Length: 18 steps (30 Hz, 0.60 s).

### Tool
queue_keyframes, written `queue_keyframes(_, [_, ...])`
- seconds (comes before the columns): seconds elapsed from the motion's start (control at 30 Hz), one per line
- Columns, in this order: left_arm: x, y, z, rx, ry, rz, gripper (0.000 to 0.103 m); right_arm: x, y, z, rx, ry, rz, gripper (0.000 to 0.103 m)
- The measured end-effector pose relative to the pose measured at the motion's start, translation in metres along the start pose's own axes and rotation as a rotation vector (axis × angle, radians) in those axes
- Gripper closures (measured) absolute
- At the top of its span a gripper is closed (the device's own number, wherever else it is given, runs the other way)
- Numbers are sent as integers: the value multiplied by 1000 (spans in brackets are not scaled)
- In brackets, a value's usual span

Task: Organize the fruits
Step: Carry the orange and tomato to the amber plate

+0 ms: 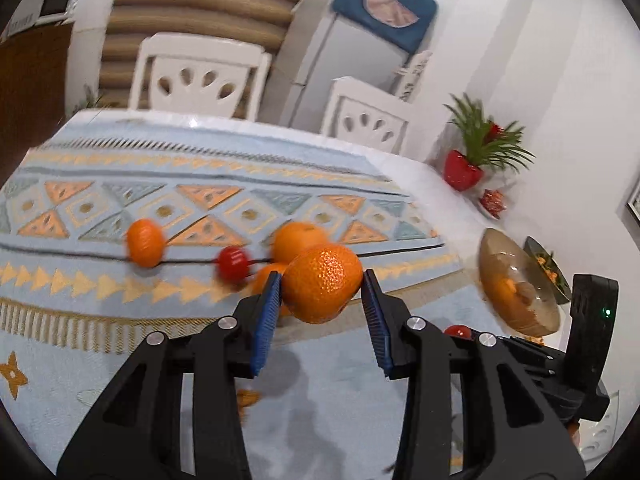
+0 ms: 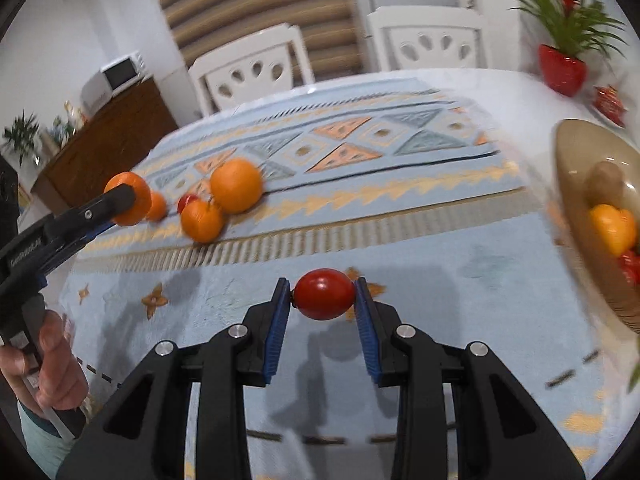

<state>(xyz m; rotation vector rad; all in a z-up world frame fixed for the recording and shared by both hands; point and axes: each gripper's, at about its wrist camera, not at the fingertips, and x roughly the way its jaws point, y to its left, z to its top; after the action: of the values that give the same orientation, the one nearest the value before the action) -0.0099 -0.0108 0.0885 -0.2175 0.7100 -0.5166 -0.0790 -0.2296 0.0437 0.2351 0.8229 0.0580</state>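
Observation:
In the left wrist view my left gripper [image 1: 321,276] is shut on a large orange [image 1: 322,288], held above the patterned tablecloth [image 1: 120,352]. Behind it on the cloth lie two more oranges [image 1: 146,242] [image 1: 298,238], a third partly hidden, and a red tomato [image 1: 232,263]. My right gripper [image 2: 322,282] is shut on a red tomato [image 2: 324,294] over the pale blue cloth. The right wrist view also shows the left gripper [image 2: 120,199] at the left with its orange [image 2: 136,214], and loose oranges [image 2: 236,186] [image 2: 202,220] beside it.
A brown glass bowl [image 2: 576,152] at the table's right edge holds a yellow fruit [image 2: 614,228] and something red. A darker bowl [image 1: 546,268] sits behind it. A red vase with a plant [image 2: 562,70] and white chairs [image 2: 252,70] stand at the far side. A hand [image 2: 52,364] grips the left tool.

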Motion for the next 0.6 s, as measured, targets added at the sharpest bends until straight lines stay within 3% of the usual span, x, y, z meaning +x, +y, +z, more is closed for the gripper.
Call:
queue_keyframes(0.27, [9, -101, 18, 140, -13, -97, 63, -63, -64, 16, 115, -115, -22, 71])
queue_keyframes(0.6, [39, -223, 21, 281, 14, -245, 63, -151, -162, 28, 255, -272, -137, 71])
